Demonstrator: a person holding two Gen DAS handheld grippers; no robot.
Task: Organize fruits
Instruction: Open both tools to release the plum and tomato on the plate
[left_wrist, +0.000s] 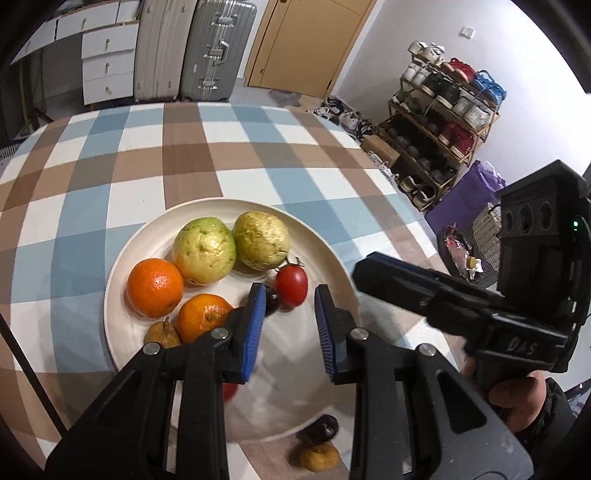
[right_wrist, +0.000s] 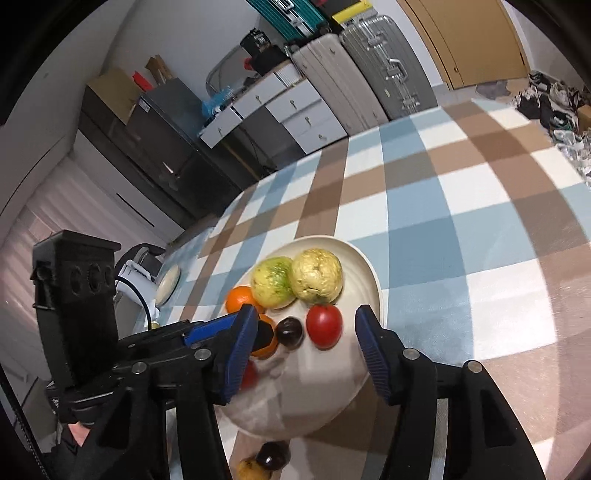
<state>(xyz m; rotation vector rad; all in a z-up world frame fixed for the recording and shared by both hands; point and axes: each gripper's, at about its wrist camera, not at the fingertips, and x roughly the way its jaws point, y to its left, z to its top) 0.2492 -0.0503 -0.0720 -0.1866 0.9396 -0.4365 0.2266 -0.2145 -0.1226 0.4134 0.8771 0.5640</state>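
Now | both tools open, empty | guavas yellow-green, pitted | tomato glossy red

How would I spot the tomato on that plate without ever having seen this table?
Find the checked tablecloth, then the round cream plate on it. Among the plate's fruit, look beside the two yellow-green guavas: the tomato sits just in front of the right-hand one. It is the only glossy red fruit in clear view, with a green stalk on top.
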